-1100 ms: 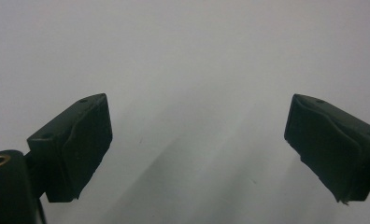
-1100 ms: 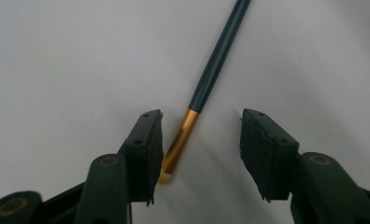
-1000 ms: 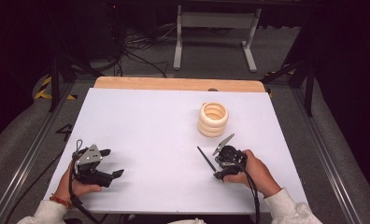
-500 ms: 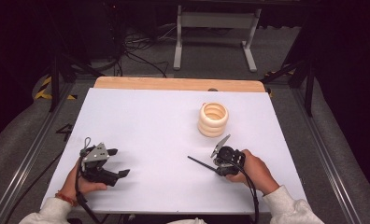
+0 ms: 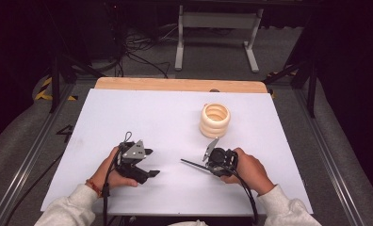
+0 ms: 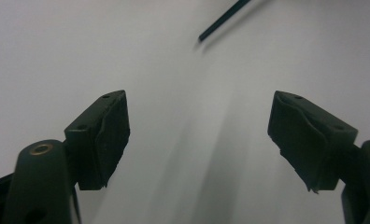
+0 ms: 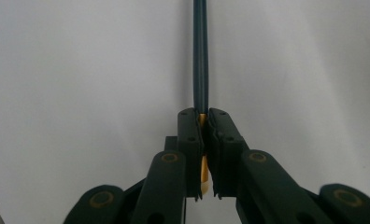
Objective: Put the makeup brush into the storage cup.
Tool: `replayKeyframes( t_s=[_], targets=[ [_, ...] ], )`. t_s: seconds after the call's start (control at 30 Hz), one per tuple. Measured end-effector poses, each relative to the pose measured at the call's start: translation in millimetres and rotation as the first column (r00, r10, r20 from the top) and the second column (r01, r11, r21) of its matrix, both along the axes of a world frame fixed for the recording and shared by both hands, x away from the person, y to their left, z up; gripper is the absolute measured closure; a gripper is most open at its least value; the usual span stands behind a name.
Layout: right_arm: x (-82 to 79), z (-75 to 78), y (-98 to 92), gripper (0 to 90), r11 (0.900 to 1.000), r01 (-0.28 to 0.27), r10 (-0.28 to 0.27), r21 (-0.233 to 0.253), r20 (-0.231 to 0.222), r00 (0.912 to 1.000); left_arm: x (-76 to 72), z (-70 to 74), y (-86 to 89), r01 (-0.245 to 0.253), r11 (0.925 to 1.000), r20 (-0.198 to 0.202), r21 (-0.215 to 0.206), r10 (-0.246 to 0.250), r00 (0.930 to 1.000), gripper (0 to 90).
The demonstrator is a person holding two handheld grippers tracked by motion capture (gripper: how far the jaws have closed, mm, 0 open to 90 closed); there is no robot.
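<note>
A thin dark teal stick (image 5: 194, 165) with a yellow end lies level just above the white table (image 5: 151, 113), pointing left. My right gripper (image 5: 208, 166) is shut on its yellow end; in the right gripper view the stick (image 7: 200, 56) runs straight out from the closed right gripper (image 7: 202, 116). To the left, my left gripper (image 5: 151, 163) is held open and empty, facing the stick's tip. The left gripper view has its wide-apart jaws of the left gripper (image 6: 197, 135) over bare table, with the stick's tip (image 6: 223, 25) beyond. A cream stack of rings (image 5: 214, 120) stands upright behind the right hand.
A wooden strip (image 5: 175, 84) borders the table's far edge. Behind it on the floor stand a metal frame (image 5: 217, 28) and loose cables (image 5: 137, 56). Metal rails (image 5: 29, 150) run along both sides of the table.
The right gripper has swung the stick from pointing up-left to pointing left. The left gripper has moved right, toward the stick's tip.
</note>
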State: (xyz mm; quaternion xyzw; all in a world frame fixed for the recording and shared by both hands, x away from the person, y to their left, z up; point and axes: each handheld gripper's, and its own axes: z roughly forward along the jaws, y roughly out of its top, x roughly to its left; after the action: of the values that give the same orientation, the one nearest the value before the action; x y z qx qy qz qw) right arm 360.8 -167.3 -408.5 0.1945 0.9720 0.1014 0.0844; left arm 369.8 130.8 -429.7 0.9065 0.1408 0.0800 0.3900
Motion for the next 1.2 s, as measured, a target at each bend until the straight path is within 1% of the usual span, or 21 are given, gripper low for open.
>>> replayKeyframes(
  t_s=[0.1, 0.13, 0.2, 0.23, 0.27, 0.3, 0.4, 0.43, 0.5, 0.53, 0.57, 0.63, 0.67, 0.7, 0.73, 0.8, 0.87, 0.93, 1.0, 1.17, 1.2],
  targets=[
    [-1.8, 4.2, 8.5, 84.7, 1.0, -0.028, 0.028, -0.008, 0.011, 0.9995, 3.8, 5.3, -20.1, 0.046, 0.9987, 0.018, 0.022, -0.046, 0.9988, 25.8],
    [-2.1, 5.5, 10.3, 84.7, 0.999, -0.038, 0.038, -0.007, 0.017, 0.9991, 5.3, 5.2, -27.2, 0.05, 0.9984, 0.015, 0.026, -0.05, 0.9986, 26.0],
    [-3.0, 7.4, 12.3, 84.8, 0.999, -0.051, 0.051, -0.005, 0.022, 0.9984, 6.5, 5.2, -30.6, 0.061, 0.9976, 0.007, 0.033, -0.062, 0.9981, 26.2],
    [-4.4, 10.3, 15.1, 84.7, 0.998, -0.067, 0.067, -0.002, 0.033, 0.9972, 8.6, 3.9, -39.7, 0.08, 0.9955, -0.001, 0.052, -0.08, 0.9968, 26.4],
    [-5.1, 11.4, 16.3, 84.7, 0.997, -0.072, 0.072, -0.002, 0.035, 0.9968, 9.8, 3.4, -44.0, 0.087, 0.9943, 0.004, 0.062, -0.088, 0.9961, 26.8],
    [-5.8, 12.6, 17.9, 84.7, 0.997, -0.079, 0.079, 0.001, 0.037, 0.9962, 10.3, 3.2, -46.8, 0.095, 0.9935, -0.008, 0.064, -0.094, 0.9955, 27.4],
    [-8.5, 15.1, 24.7, 84.7, 0.994, -0.105, 0.105, -0.01, 0.053, 0.993, 12.2, 2.6, -58.9, 0.115, 0.99, -0.019, 0.081, -0.114, 0.9933, 31.2],
    [-9.6, 16.0, 26.9, 84.7, 0.994, -0.112, 0.112, -0.006, 0.044, 0.9927, 12.5, 2.4, -62.4, 0.128, 0.988, -0.024, 0.087, -0.126, 0.9918, 33.2],
    [-10.2, 16.2, 29.5, 84.7, 0.992, -0.125, 0.125, -0.005, 0.056, 0.9906, 12.6, 2.2, -64.8, 0.133, 0.9865, -0.021, 0.095, -0.132, 0.9911, 35.9],
    [-11.2, 16.7, 31.3, 84.7, 0.991, -0.131, 0.131, -0.007, 0.058, 0.9897, 12.6, 1.6, -66.9, 0.148, 0.9849, -0.033, 0.09, -0.145, 0.9889, 37.0],
    [-12.4, 17.2, 33.5, 84.7, 0.991, -0.133, 0.133, 0.0, 0.053, 0.9897, 12.9, 1.0, -69.2, 0.172, 0.9807, -0.042, 0.094, -0.169, 0.9848, 39.7],
    [-13.4, 17.6, 37.2, 84.7, 0.988, -0.156, 0.156, -0.001, 0.06, 0.9859, 11.2, 0.3, -72.3, 0.191, 0.9749, -0.045, 0.114, -0.187, 0.9813, 44.5],
    [-14.1, 17.7, 38.3, 84.7, 0.987, -0.161, 0.16, 0.002, 0.056, 0.9854, 11.2, 0.1, -73.8, 0.217, 0.9698, -0.046, 0.11, -0.214, 0.9759, 47.4],
    [-15.4, 18.3, 40.2, 84.7, 0.987, -0.159, 0.159, -0.001, 0.051, 0.9859, 10.9, 0.0, -74.8, 0.225, 0.9676, -0.046, 0.114, -0.221, 0.9741, 51.6],
    [-15.8, 18.5, 41.6, 84.7, 0.986, -0.165, 0.165, -0.005, 0.056, 0.9847, 10.6, -0.3, -76.0, 0.223, 0.9674, -0.044, 0.12, -0.219, 0.9746, 52.5],
    [-16.5, 19.0, 43.9, 84.7, 0.983, -0.181, 0.181, -0.002, 0.062, 0.9815, 10.6, -0.7, -77.3, 0.238, 0.9646, -0.054, 0.114, -0.233, 0.971, 55.2],
    [-16.9, 19.4, 45.3, 84.7, 0.982, -0.191, 0.19, 0.003, 0.07, 0.9793, 10.2, -1.3, -78.9, 0.243, 0.9614, -0.046, 0.128, -0.239, 0.9698, 58.4],
    [-17.6, 19.5, 46.2, 84.7, 0.98, -0.2, 0.199, 0.011, 0.073, 0.9773, 10.4, -0.8, -79.0, 0.261, 0.957, -0.043, 0.127, -0.258, 0.9653, 66.2],
    [-18.2, 19.0, 46.7, 84.7, 0.981, -0.196, 0.195, 0.007, 0.075, 0.9779, 10.6, -2.2, -79.3, 0.26, 0.9554, -0.051, 0.139, -0.256, 0.9654, 70.0],
    [-18.2, 21.6, 45.2, 84.7, 0.978, -0.206, 0.204, 0.016, 0.09, 0.9748, 11.3, -2.2, -77.9, 0.269, 0.9565, -0.056, 0.113, -0.264, 0.9628, 75.8],
    [-18.0, 21.9, 44.6, 84.7, 0.978, -0.209, 0.207, 0.02, 0.097, 0.9737, 10.7, -2.0, -77.6, 0.276, 0.9547, -0.053, 0.111, -0.272, 0.9609, 76.2]
  ],
)
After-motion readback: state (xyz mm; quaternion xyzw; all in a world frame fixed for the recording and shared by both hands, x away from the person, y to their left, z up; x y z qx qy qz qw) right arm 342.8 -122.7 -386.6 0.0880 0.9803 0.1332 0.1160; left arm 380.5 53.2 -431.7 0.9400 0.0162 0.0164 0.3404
